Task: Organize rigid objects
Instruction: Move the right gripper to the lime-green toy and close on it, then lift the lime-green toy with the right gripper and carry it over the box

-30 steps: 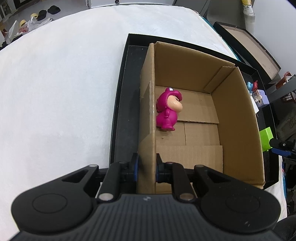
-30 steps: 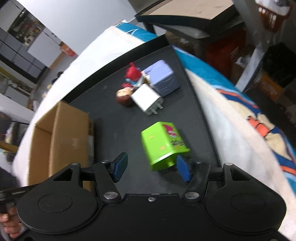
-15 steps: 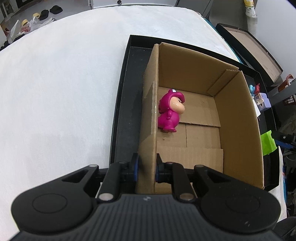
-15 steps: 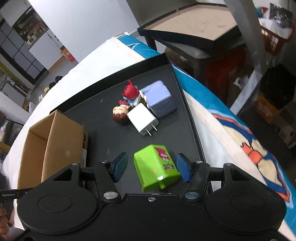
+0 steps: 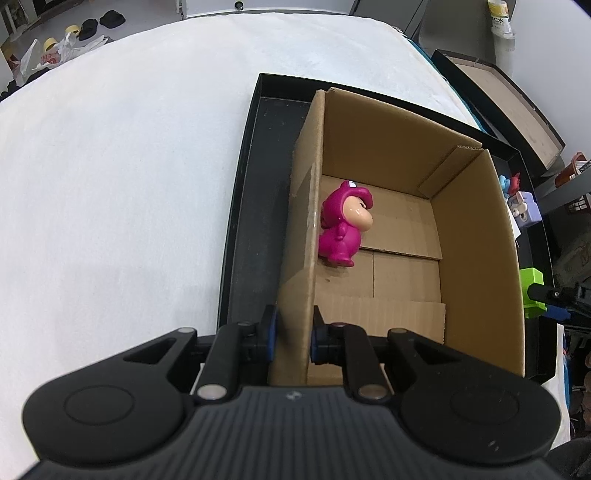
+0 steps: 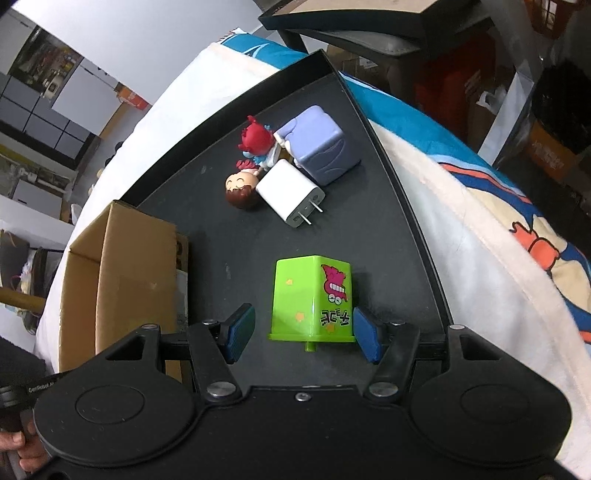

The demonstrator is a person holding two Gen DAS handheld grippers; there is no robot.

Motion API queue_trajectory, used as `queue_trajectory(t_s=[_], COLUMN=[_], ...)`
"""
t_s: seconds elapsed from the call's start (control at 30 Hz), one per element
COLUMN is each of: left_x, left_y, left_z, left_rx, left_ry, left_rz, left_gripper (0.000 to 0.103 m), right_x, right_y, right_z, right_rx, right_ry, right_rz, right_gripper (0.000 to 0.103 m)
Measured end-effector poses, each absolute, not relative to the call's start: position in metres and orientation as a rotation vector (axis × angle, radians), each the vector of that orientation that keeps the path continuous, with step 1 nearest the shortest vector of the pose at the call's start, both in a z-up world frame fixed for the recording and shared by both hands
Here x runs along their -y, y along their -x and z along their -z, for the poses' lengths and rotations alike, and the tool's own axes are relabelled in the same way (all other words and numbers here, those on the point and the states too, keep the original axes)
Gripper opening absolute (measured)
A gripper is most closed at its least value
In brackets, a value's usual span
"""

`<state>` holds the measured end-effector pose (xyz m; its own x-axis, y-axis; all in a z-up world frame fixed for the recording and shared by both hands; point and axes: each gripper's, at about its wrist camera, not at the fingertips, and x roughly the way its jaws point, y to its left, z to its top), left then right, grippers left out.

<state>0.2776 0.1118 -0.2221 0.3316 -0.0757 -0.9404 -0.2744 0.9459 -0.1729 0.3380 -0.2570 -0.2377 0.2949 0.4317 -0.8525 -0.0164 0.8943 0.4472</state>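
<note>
My left gripper (image 5: 293,332) is shut on the left wall of an open cardboard box (image 5: 306,206) that stands in a black tray (image 5: 240,206). A magenta figurine (image 5: 343,229) lies inside the box against that wall. My right gripper (image 6: 301,332) is open, its pads on either side of a green cube toy (image 6: 312,299) on the tray (image 6: 229,243); the right pad is close to the cube. The cube (image 5: 532,291) also shows in the left wrist view beyond the box. Farther off lie a white charger (image 6: 290,192), a lavender cube (image 6: 319,144) and small figurines (image 6: 255,144).
The tray sits on a white cloth-covered surface (image 5: 122,177). A patterned blanket (image 6: 509,236) lies right of the tray. The cardboard box (image 6: 122,266) stands left of my right gripper. A dark table (image 6: 369,18) and storage clutter stand beyond.
My right gripper has moved in around the green cube, which now stands squarely between its pads. My left gripper keeps its hold on the box wall.
</note>
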Motion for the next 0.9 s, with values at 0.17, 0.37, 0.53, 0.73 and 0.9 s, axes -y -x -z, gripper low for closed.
queue_trajectory(t_s=[0.17, 0.37, 0.53, 0.73, 0.9], left_x=[-0.113, -0.114, -0.116, -0.117, -0.12], left_y=[-0.278, -0.275, -0.273, -0.272, -0.27], left_z=[0.222, 0.221, 0.22, 0.219, 0.218], left_rx=[-1.232, -1.225, -1.219, -1.219, -1.215], left_ry=[0.329, 0.338, 0.368, 0.366, 0.385], left_rz=[-0.132, -0.131, -0.135, -0.133, -0.125], left_gripper=[0.016, 0.016, 0.016, 0.016, 0.017], right_x=[0.258, 0.259, 0.252, 0.241, 0.235], right_y=[-0.343, -0.346, -0.339, -0.325, -0.317], right_z=[0.245, 0.254, 0.246, 0.221, 0.211], right_rx=[-1.256, -1.265, -1.242, -1.203, -1.215], right_ry=[-0.428, -0.438, -0.379, -0.338, -0.288], right_rz=[-0.289, -0.265, -0.278, -0.331, -0.33], right_gripper=[0.059, 0.048, 0.047, 0.047, 0.047])
